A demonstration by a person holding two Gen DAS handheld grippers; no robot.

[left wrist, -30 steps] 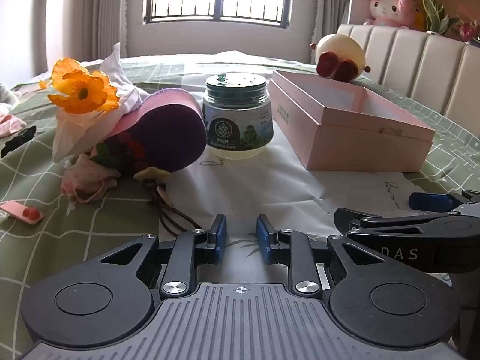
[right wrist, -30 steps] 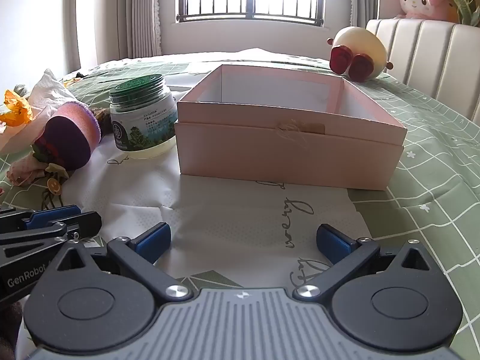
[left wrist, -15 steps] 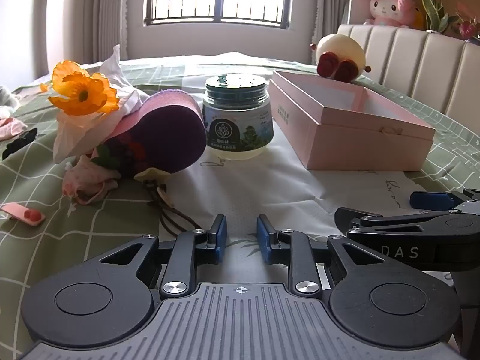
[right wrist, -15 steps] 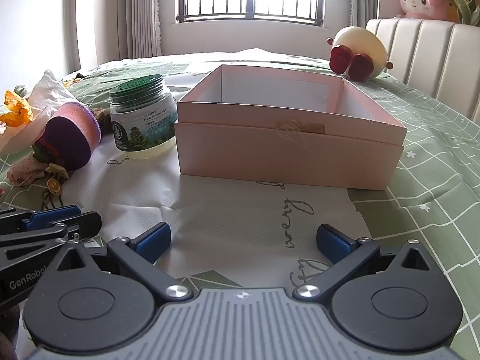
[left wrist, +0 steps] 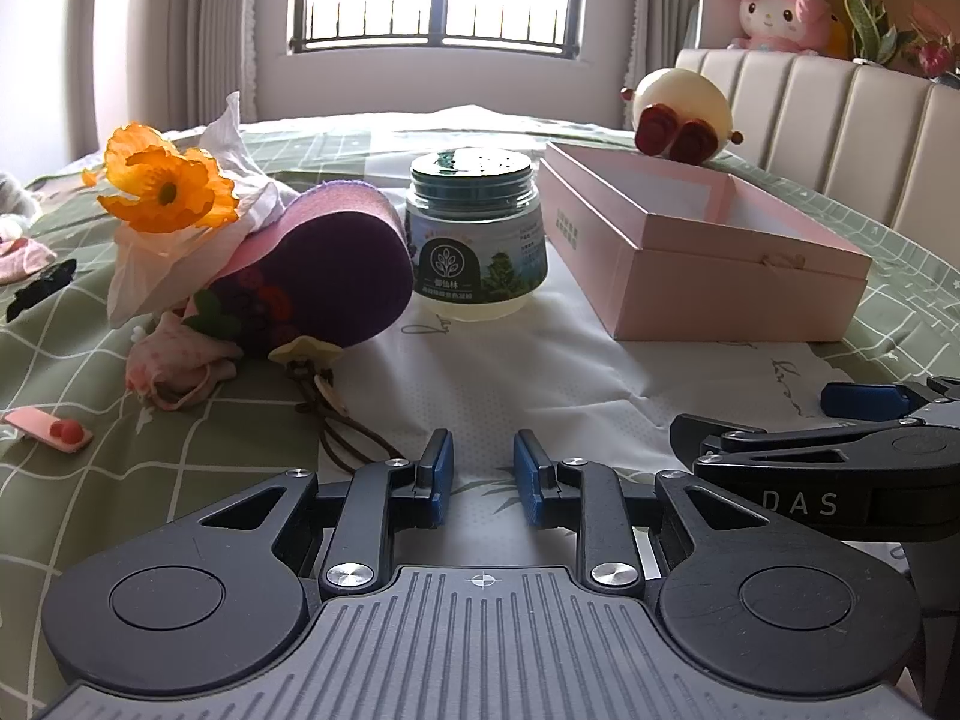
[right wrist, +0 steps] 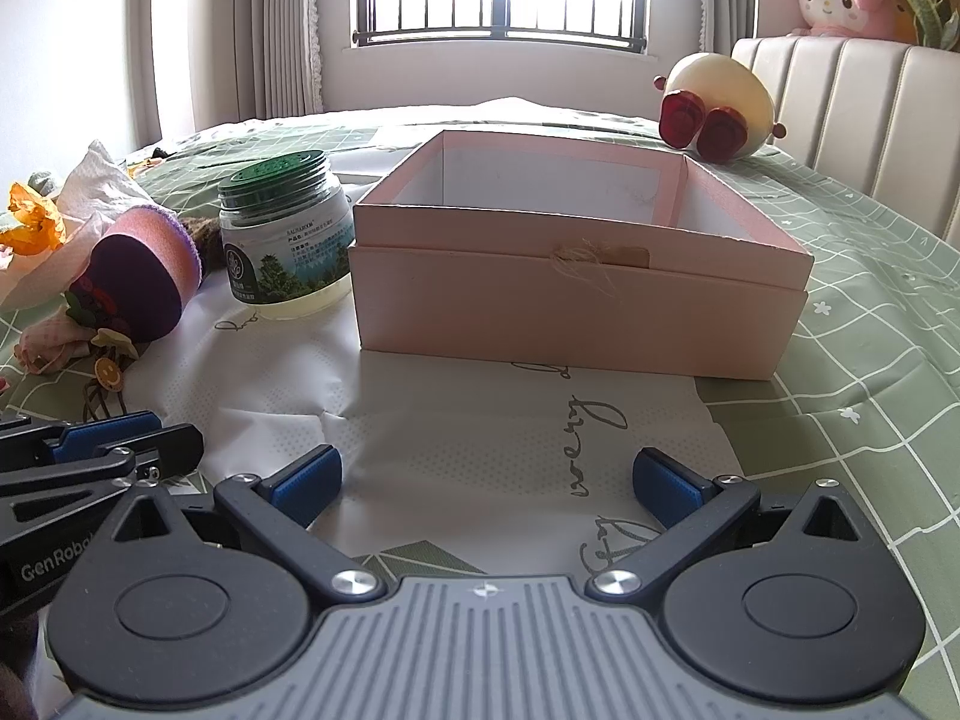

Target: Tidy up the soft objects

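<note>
L gripper [left wrist: 483,468] nearly closed, empty; R gripper [right wrist: 486,480] wide open, empty. Purple pouch [left wrist: 324,282] lies ahead-left of L fingers, nearer L; pink box [right wrist: 576,294] straight ahead of R.

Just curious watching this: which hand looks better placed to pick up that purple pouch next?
Probably the left gripper: the purple pouch lies ahead-left of it, while the right gripper, fingers spread wide, faces the pink box.

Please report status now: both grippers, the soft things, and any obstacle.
Left gripper nearly closed, empty; right gripper open, empty. Purple pouch and flower lie left of pink box, box empty. Jar stands between pouch and box.
</note>
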